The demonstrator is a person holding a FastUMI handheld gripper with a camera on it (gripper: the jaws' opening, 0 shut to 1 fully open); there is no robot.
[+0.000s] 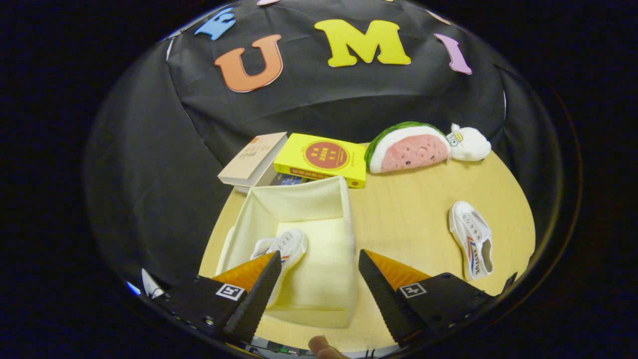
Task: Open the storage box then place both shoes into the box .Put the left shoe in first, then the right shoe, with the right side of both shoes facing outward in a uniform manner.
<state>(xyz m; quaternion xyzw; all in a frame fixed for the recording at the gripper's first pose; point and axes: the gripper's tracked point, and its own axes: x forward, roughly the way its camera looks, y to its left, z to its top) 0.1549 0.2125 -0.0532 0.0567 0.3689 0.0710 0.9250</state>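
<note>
The cream storage box stands open on the round wooden table, just ahead of my fingers. One small white shoe lies inside it against the left wall, toe pointing away, partly hidden behind my left finger. The other white shoe with red and blue stripes lies on the table to the right of the box, beyond my right finger. My gripper hovers above the box's near edge, open, with nothing between its fingers.
Two books, a beige one and a yellow one, lie behind the box. A watermelon plush and a white plush sit at the back right. Bare table lies between box and right shoe. A fingertip shows below.
</note>
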